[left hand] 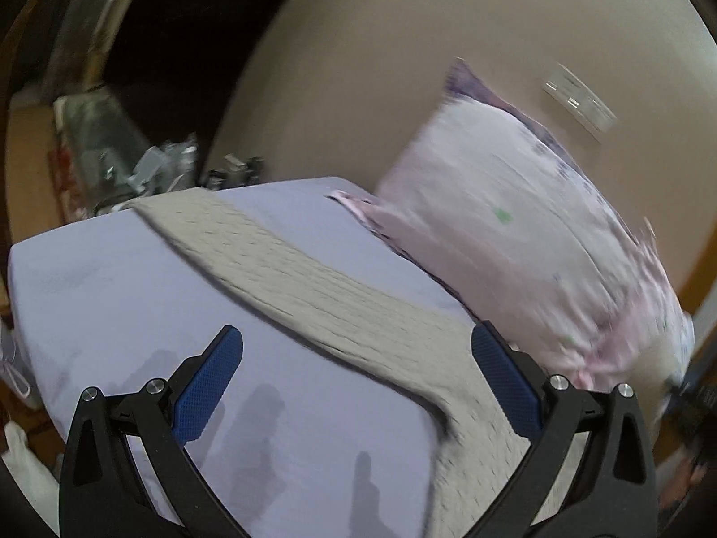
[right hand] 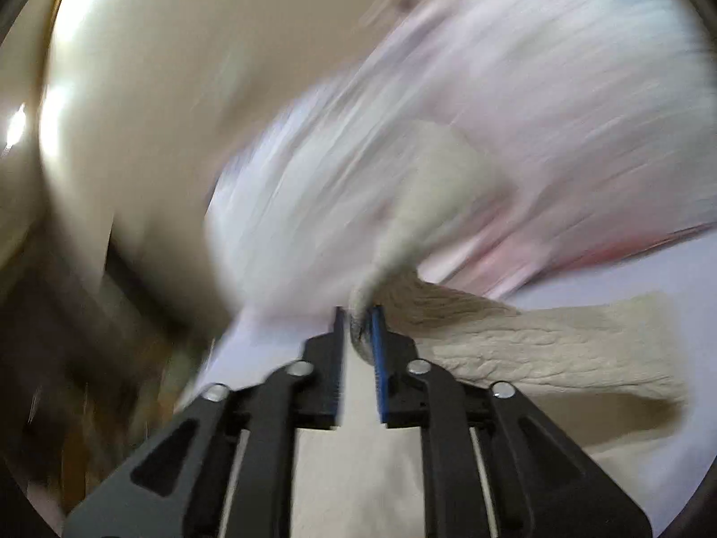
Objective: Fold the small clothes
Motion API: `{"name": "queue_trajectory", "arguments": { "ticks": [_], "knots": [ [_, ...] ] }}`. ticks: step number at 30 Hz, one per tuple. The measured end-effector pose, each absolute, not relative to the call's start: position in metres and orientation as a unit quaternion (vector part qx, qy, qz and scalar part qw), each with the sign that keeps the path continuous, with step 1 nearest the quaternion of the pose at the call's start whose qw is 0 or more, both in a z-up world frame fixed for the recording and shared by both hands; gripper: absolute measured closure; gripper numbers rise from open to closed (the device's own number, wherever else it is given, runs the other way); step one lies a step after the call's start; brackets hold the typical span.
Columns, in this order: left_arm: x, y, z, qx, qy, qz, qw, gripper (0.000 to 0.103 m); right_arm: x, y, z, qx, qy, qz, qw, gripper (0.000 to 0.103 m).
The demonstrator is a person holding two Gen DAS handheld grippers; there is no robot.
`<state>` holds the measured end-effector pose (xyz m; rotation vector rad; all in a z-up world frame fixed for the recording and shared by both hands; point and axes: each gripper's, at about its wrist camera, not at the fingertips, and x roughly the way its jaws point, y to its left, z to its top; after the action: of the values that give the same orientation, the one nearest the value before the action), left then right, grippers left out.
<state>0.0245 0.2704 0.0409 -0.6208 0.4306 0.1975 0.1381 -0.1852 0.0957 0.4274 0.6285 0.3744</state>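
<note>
Left gripper [left hand: 356, 376] wide open, blue pads [left hand: 208, 388] far apart, holding nothing, hovering above the lavender bed sheet [left hand: 112, 296]. Right gripper [right hand: 358, 327] closed on a pinched fold of the beige knit garment [right hand: 537, 349], cloth squeezed between the two fingers.

Garment lying on the sheet as a long band [left hand: 313, 278], stretched diagonally across the bed toward the pink pillow [left hand: 506, 224], one end lifted by the right jaws. No container recognisable in either view.

Only in the left view: dark clutter [left hand: 148, 166] beyond the far bed edge, beige wall [left hand: 403, 45] with a small clear fixture [left hand: 578, 98]. Only in the right view: the pinch itself, pillow [right hand: 537, 112] strongly blurred behind it.
</note>
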Motion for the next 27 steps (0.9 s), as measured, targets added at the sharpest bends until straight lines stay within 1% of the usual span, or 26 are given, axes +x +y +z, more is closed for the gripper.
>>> {"name": "queue_trajectory", "arguments": {
  "ticks": [1,2,3,4,5,6,7,10,11,15,17,18,20,21,22,23,24,25,27],
  "knots": [
    [0.026,0.281,0.039,-0.315,0.212,0.105,0.919,0.001,0.145,-0.154,0.081,0.189,0.346,0.209,0.895,0.067],
    [0.028,0.289,0.037,-0.323,0.213,0.110,0.916,0.002,0.147,-0.135,0.070,0.181,0.370,0.226,0.883,0.059],
    [0.029,0.298,0.035,-0.332,0.216,0.116,0.911,0.003,0.144,-0.124,0.063,0.178,0.376,0.235,0.878,0.052],
    [0.031,0.308,0.031,-0.344,0.219,0.121,0.905,0.006,0.140,-0.121,0.061,0.176,0.373,0.235,0.880,0.047],
    [0.033,0.320,0.026,-0.358,0.223,0.124,0.898,0.010,0.133,-0.124,0.062,0.173,0.364,0.227,0.887,0.037],
    [0.034,0.328,0.022,-0.369,0.225,0.126,0.893,0.013,0.127,-0.132,0.063,0.173,0.355,0.217,0.893,0.030],
    [0.038,0.342,0.015,-0.392,0.230,0.132,0.881,0.018,0.120,-0.145,0.064,0.177,0.346,0.201,0.899,0.029],
    [0.046,0.377,-0.007,-0.469,0.239,0.139,0.839,0.025,0.110,-0.183,0.067,0.188,0.341,0.159,0.907,0.027],
    [0.047,0.384,-0.009,-0.474,0.237,0.148,0.835,0.034,0.115,-0.201,0.066,0.194,0.340,0.145,0.909,0.026],
    [0.051,0.409,-0.015,-0.494,0.225,0.173,0.822,0.046,0.111,-0.241,0.060,0.221,0.342,0.105,0.907,0.025],
    [0.055,0.423,-0.018,-0.507,0.222,0.186,0.812,0.057,0.102,-0.251,0.058,0.233,0.340,0.097,0.906,0.025],
    [0.059,0.431,-0.020,-0.511,0.226,0.189,0.808,0.060,0.102,-0.255,0.056,0.237,0.339,0.095,0.905,0.025],
    [0.067,0.437,-0.022,-0.509,0.234,0.184,0.807,0.069,0.096,-0.260,0.054,0.243,0.336,0.091,0.905,0.023],
    [0.071,0.439,-0.022,-0.507,0.237,0.183,0.808,0.070,0.095,-0.261,0.054,0.245,0.335,0.091,0.906,0.022],
    [0.076,0.441,-0.022,-0.504,0.240,0.179,0.810,0.073,0.094,-0.263,0.053,0.247,0.334,0.091,0.905,0.022],
    [0.080,0.443,-0.022,-0.503,0.247,0.178,0.809,0.085,0.092,-0.266,0.052,0.250,0.333,0.090,0.905,0.022],
    [0.083,0.445,-0.023,-0.503,0.255,0.181,0.806,0.094,0.090,-0.270,0.051,0.251,0.333,0.090,0.904,0.022],
    [0.084,0.446,-0.023,-0.504,0.257,0.180,0.805,0.096,0.087,-0.274,0.049,0.252,0.333,0.088,0.904,0.022],
    [0.084,0.439,-0.012,-0.489,0.245,0.182,0.817,0.097,0.082,-0.280,0.049,0.251,0.330,0.082,0.906,0.022]
  ]
}}
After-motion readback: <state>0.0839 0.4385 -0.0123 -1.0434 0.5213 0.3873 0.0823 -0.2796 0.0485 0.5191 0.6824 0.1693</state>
